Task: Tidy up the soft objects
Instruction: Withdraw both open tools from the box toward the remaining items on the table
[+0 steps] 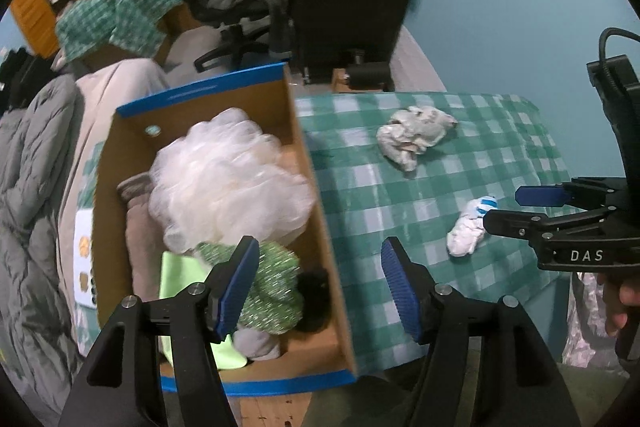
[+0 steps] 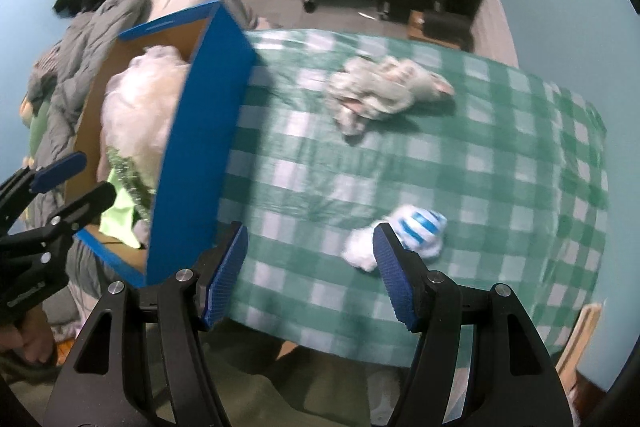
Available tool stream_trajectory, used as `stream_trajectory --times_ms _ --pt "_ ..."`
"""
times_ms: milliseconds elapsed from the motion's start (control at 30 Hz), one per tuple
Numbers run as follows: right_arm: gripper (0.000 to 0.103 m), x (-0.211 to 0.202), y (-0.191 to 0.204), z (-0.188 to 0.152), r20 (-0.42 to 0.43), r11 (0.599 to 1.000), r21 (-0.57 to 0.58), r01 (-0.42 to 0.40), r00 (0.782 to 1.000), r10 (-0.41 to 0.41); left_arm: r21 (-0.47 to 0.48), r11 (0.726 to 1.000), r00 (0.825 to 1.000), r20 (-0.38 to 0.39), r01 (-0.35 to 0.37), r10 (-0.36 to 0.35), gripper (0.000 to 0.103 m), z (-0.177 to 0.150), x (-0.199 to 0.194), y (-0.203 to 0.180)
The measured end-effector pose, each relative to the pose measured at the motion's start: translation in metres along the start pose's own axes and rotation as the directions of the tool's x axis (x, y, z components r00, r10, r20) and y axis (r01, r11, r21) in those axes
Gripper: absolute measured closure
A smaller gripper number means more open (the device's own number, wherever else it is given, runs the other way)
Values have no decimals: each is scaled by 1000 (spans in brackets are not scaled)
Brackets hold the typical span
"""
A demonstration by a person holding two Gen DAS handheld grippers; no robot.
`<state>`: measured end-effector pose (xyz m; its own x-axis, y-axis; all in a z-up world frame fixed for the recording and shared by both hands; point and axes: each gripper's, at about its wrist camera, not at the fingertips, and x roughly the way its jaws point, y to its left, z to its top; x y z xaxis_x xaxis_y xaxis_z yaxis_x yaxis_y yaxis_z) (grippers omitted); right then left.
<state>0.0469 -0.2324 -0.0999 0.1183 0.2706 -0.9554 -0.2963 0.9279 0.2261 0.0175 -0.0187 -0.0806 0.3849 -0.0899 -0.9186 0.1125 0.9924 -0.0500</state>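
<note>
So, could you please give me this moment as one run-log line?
left gripper: open, over blue-edged cardboard box | right gripper: open, near white blue-striped sock | crumpled grey cloth: on checked tablecloth

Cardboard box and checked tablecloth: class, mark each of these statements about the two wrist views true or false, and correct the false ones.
1. The white mesh puff lies inside the cardboard box. True.
2. The blue-striped sock is already in the box. False: it lies on the checked tablecloth.
3. The left gripper has its jaws apart and holds nothing. True.
4. The right gripper is clamped on the crumpled grey cloth. False: its jaws are open and the cloth lies apart, farther back on the tablecloth.
5. A sparkly green item sits in the box. True.
</note>
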Motion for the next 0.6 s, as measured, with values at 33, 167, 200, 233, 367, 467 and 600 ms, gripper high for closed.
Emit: stream_trajectory --times_ms 33,167,200,233,367,467,600 --pt "38 0 -5 -1 -2 1000 11 3 1000 -3 13 1000 1000 0 5 -5 37 2 2 -5" --pt "37 0 -27 -6 -9 998 60 16 1000 -15 52 999 1000 -7 14 -14 33 9 11 -20" --pt "37 1 -32 -7 -12 997 72 19 1000 -19 57 998 1000 -12 19 -18 33 9 13 -23" --pt "37 2 -37 -9 -14 996 82 23 1000 -22 63 998 1000 -21 24 -23 33 11 16 -26" --pt "37 6 -51 -14 -28 992 121 29 999 -26 79 996 999 -45 31 -27 33 12 27 -37" --pt "37 15 -62 -17 -43 989 147 33 999 -27 92 995 997 -64 37 -31 32 13 37 -43" --pt "37 28 -73 -19 -61 984 173 40 998 -30 118 992 995 -90 41 -30 31 14 51 -53"
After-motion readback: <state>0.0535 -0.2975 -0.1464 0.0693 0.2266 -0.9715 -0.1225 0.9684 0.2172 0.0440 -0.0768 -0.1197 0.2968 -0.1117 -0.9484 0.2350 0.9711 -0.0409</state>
